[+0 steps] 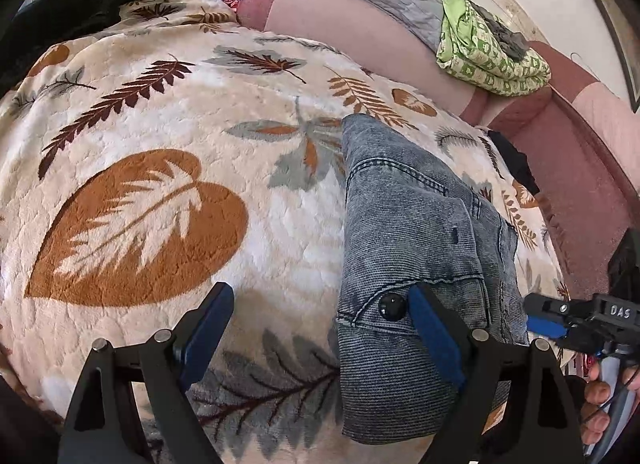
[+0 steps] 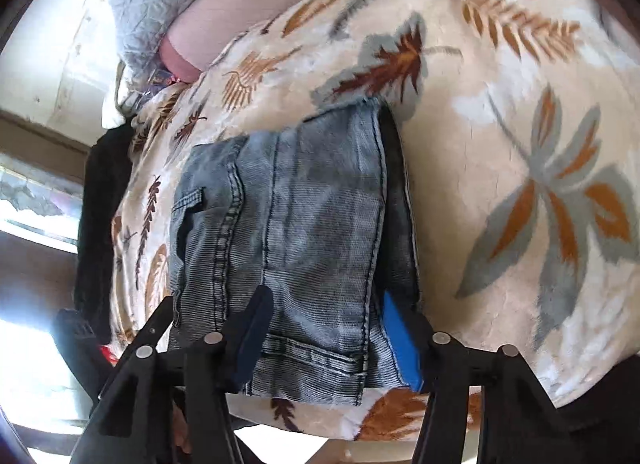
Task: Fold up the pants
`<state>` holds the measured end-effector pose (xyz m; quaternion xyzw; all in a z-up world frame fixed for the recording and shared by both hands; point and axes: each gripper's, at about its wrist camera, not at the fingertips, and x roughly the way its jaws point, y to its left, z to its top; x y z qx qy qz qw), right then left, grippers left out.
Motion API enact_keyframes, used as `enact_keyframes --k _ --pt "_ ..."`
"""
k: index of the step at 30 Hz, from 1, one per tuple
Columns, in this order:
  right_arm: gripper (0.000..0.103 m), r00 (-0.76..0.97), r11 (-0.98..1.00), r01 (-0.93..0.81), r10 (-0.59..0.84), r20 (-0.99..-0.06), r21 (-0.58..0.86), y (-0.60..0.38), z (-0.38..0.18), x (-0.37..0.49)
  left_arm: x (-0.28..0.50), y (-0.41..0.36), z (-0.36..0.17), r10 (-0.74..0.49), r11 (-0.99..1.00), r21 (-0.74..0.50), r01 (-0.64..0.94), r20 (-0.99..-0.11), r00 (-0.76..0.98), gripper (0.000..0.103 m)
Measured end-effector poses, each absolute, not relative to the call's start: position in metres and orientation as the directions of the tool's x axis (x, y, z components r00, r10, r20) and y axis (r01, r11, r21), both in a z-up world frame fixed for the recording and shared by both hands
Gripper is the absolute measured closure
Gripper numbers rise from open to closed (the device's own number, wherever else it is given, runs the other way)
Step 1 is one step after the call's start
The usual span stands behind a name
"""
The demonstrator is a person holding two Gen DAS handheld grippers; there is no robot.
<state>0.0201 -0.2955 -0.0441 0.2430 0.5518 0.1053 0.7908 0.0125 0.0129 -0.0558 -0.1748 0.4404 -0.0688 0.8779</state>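
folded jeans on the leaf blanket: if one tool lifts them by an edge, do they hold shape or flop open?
The jeans would probably flop: the stacked layers lie loose, nothing pinning them. Denim this thick likely feels heavy for its size, so free layers should sag. The plush blanket may drag on a push, bunching the stack rather than letting it slide.

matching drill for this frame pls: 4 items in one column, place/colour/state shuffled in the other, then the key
Items
1. jeans
2. blanket
3. green printed cloth
4. left gripper

Descriptions
A. cream plush with brown, orange and grey leaves
B. bunched up at the far edge of the bed, on the pink sheet
C. open, one blue pad beside the jeans' black button
D. grey-blue denim, folded into a narrow stack on the blanket

Pairs: 1-D, 2-A, 3-B, 4-C
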Motion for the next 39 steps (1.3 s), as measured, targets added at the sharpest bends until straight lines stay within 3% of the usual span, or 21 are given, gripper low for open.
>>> enact_keyframes --k 3,8,13,16,17,19,20,22,24,26,28,30,32,33,34,36,39 --pt "0.047 0.339 0.881 0.086 0.413 -0.845 0.465 -0.294 -0.049 0.028 0.012 0.014 -0.056 -0.276 0.929 -0.37 -0.033 -0.748 0.603 0.014" --pt "0.094 0.312 0.921 0.026 0.362 -0.878 0.389 -0.282 -0.056 0.038 0.011 0.014 -0.056 -0.266 0.934 -0.356 -0.027 -0.745 0.612 0.014" --pt "0.095 0.461 0.987 -0.146 0.122 -0.879 0.061 -0.248 -0.007 0.025 0.008 0.011 -0.049 -0.25 0.942 -0.336 -0.019 -0.735 0.63 0.014" --pt "0.095 0.52 0.973 -0.19 -0.012 -0.854 -0.129 -0.232 -0.006 0.029 0.006 0.005 -0.045 -0.25 0.948 -0.317 0.012 -0.724 0.643 0.014" --pt "0.095 0.497 0.964 -0.21 -0.038 -0.867 -0.163 -0.23 -0.02 0.031 0.006 0.001 -0.046 -0.246 0.953 -0.301 0.024 -0.73 0.638 0.014" --pt "0.092 0.378 0.967 -0.234 -0.003 -0.926 -0.099 -0.232 -0.061 0.035 0.007 -0.009 -0.051 -0.203 0.973 -0.228 0.04 -0.754 0.625 0.01" --pt "0.09 0.413 0.973 -0.211 0.007 -0.911 -0.088 -0.237 -0.059 0.031 0.005 -0.011 -0.051 -0.189 0.977 -0.207 0.047 -0.748 0.636 0.01" --pt "0.086 0.411 0.989 -0.149 0.061 -0.91 -0.001 -0.251 -0.048 0.029 0.002 -0.014 -0.047 -0.155 0.986 -0.161 0.052 -0.737 0.658 0.01" --pt "0.073 0.426 0.994 -0.066 0.105 -0.899 0.084 -0.268 -0.03 0.027 0.002 -0.017 -0.046 -0.127 0.991 -0.122 0.054 -0.733 0.668 0.01" --pt "0.073 0.491 0.992 -0.045 0.123 -0.862 0.116 -0.275 -0.005 0.016 0.001 -0.02 -0.045 -0.108 0.994 -0.094 0.057 -0.729 0.676 0.01" --pt "0.069 0.527 0.963 -0.076 0.259 -0.809 0.259 -0.275 0.015 0.007 0.0 -0.023 -0.045 -0.092 0.996 -0.068 0.062 -0.723 0.685 0.01" --pt "0.048 0.503 0.912 -0.136 0.4 -0.767 0.386 -0.264 0.018 0.003 0.0 -0.023 -0.045 -0.089 0.996 -0.065 0.061 -0.721 0.687 0.01" --pt "0.044 0.446 0.911 -0.168 0.412 -0.795 0.378 -0.25 -0.002 -0.001 0.0 -0.021 -0.045 -0.098 0.995 -0.079 0.059 -0.723 0.684 0.01" --pt "0.044 0.367 0.953 -0.168 0.297 -0.882 0.251 -0.24 -0.035 0.003 0.0 -0.019 -0.045 -0.105 0.994 -0.089 0.058 -0.725 0.681 0.009" --pt "0.045 0.341 0.967 -0.182 0.23 -0.912 0.176 -0.235 -0.056 0.003 -0.001 -0.02 -0.045 -0.114 0.993 -0.099 0.061 -0.726 0.678 0.009" --pt "0.044 0.397 0.967 -0.197 0.23 -0.888 0.163 -0.236 -0.047 -0.006 -0.003 -0.018 -0.043 -0.129 0.991 -0.123 0.058 -0.725 0.677 0.01" --pt "0.042 0.425 0.947 -0.173 0.319 -0.847 0.27 -0.247 -0.018 -0.008 -0.008 -0.012 -0.035 -0.163 0.985 -0.161 0.07 -0.696 0.7 0.01"
